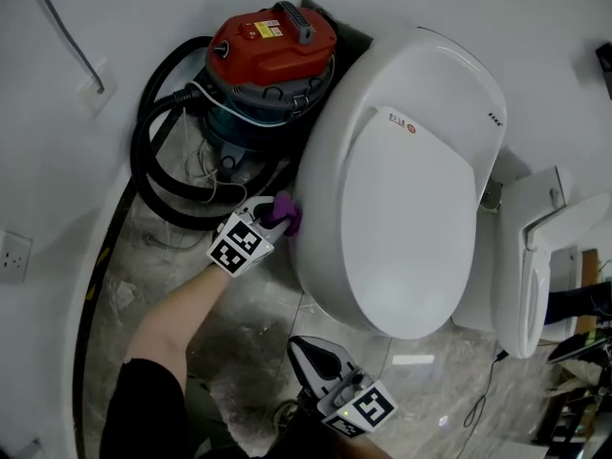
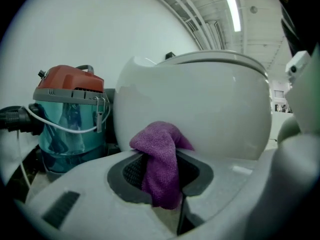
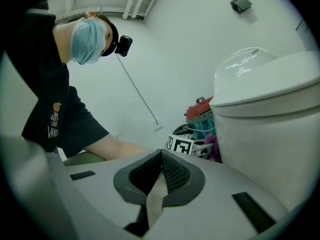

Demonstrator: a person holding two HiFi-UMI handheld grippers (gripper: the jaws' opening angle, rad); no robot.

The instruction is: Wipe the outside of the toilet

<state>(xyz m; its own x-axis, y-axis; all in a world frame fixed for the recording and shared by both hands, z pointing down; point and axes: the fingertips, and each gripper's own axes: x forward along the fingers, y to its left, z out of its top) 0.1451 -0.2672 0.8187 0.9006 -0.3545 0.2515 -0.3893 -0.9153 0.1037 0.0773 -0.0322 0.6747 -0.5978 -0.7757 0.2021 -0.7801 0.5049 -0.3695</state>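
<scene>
While the purple cloth (image 2: pixel 161 159) is clamped in the left gripper (image 1: pixel 268 216), jaws closed on its bunched middle w/ a fold spilling over the top, it sits against the toilet's (image 1: pixel 411 208) outer bowl wall, on the toilet's side nearest the red vacuum (image 1: pixel 271 51). Contact looks made, at mid-height of the wall.

Right gripper (image 3: pixel 160 153): jaws brought together, nothing between them. It hangs off the toilet's front end, near but apart from the bowl.

Handling, est.:
- Cloth: soft, light, limp, prob. microfibre. Should conform to the bowl's curve under light pressure. Approx. half of it hangs behind the jaws, so drag could pull it loose; hold it at the bunched centre and leave a pad of fabric fwd of the tips.
- Toilet: rigid, glazed, smooth, likely slippery. Appears fixed in place, so no hold req'd. Let fabric, not the jaw tips, meet the glaze.
- Wipe along the wall's curve, working round the toilet's side toward its front.
</scene>
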